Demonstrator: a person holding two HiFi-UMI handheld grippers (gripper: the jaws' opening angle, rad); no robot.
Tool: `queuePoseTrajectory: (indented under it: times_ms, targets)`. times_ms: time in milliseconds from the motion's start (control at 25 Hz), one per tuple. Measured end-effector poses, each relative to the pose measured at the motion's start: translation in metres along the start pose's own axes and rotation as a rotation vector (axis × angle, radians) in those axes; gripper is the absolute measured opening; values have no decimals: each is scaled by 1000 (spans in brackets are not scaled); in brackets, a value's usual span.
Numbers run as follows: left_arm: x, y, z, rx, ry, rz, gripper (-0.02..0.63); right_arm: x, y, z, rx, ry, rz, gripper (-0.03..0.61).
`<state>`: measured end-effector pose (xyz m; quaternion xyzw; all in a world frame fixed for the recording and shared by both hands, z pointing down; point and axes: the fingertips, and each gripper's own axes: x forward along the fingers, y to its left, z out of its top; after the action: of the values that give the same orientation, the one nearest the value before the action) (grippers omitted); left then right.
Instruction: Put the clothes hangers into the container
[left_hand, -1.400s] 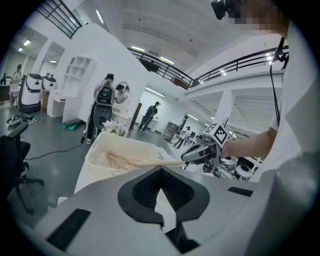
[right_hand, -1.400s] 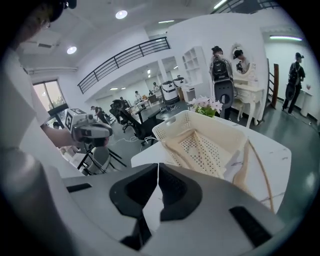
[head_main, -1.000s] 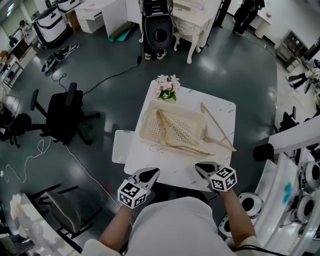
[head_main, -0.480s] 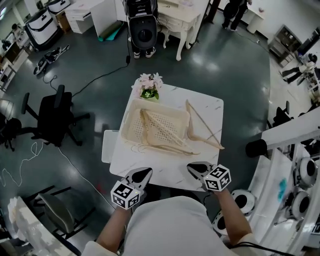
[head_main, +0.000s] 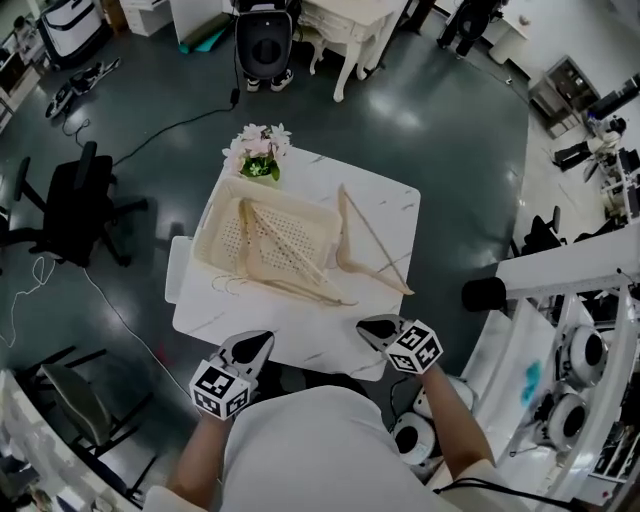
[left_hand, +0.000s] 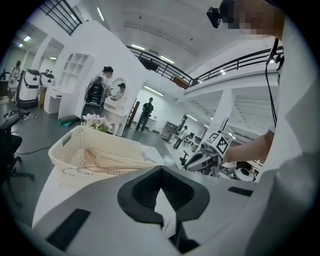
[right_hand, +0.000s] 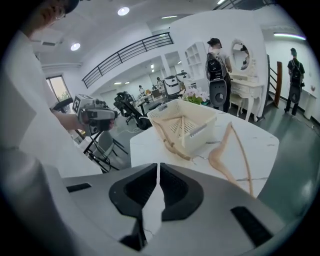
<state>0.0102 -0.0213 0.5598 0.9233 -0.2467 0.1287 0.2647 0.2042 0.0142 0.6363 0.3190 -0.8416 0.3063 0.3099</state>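
Since a second ago the table and everything on it have slid left in my head view, and the right gripper (head_main: 368, 326) now sits a little nearer the loose hanger than it did. Both grippers hover at the near edge of the white marble-patterned square table (head_main: 300, 335), the left gripper (head_main: 260, 338) well apart from the right one.

From the right gripper's own view I read its dark jaws as pressed together, with only a thin slit between them and nothing in it. The left gripper's jaws also meet at their tips, empty.

Just ahead of the right gripper, slightly to its right, the pale wooden clothes hanger (right_hand: 215, 157) lies flat on the tabletop, outside the container. Ahead of the right gripper and to its left stands the cream perforated plastic basket (head_main: 212, 232). It is straight ahead of the left gripper and its near wall is closest to that gripper. Several more pale wooden hangers (head_main: 275, 245) already lie inside the basket, their ends poking over its near rim toward the grippers, and I can see thin wire hooks draped at its near side. Beyond the basket, at the table's far corner, sits a small bunch of pink and white flowers (head_main: 258, 150).
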Motion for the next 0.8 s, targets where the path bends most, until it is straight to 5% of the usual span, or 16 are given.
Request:
queuePoseTrajectory:
  times_ms: [800]
  targets:
    - [31,6,-18,-78,38,169,8,68,-169,-53,-170,257,-96,98]
